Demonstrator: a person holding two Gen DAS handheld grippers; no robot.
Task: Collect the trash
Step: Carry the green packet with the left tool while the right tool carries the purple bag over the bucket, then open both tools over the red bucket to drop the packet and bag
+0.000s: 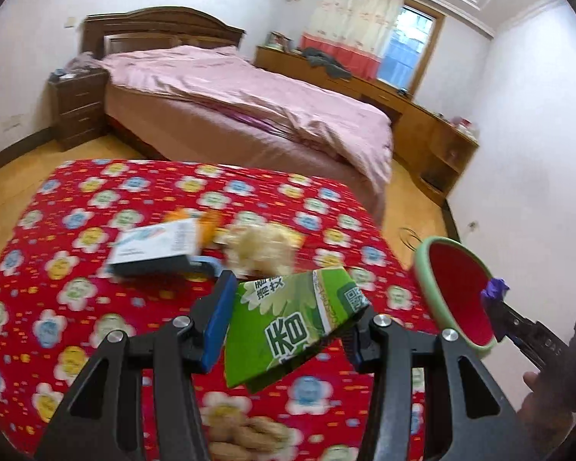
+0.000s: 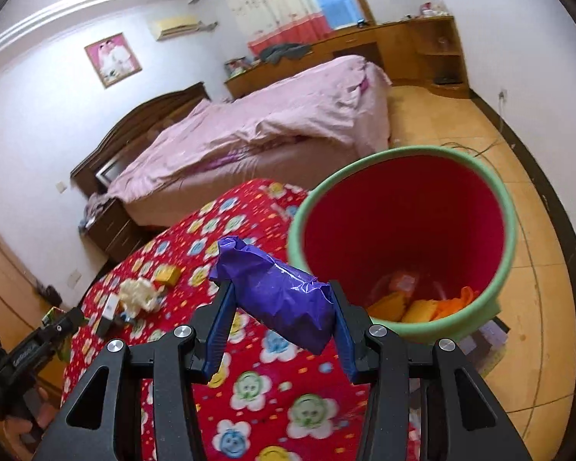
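We grip a green carton [image 1: 292, 322] in our left hand-held gripper [image 1: 288, 330] over the desk [image 1: 96, 199]; our right hand-held gripper [image 2: 280, 307] clamps a purple wrapper [image 2: 276, 292] beside the bin [image 2: 507, 238].

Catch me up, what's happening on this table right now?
A person is clearing trash with two handheld grippers. The left gripper is clamped on a green carton; the right gripper holds a purple wrapper beside the red bin, which already holds orange scraps. A white box and crumpled tissue remain on the red tablecloth.
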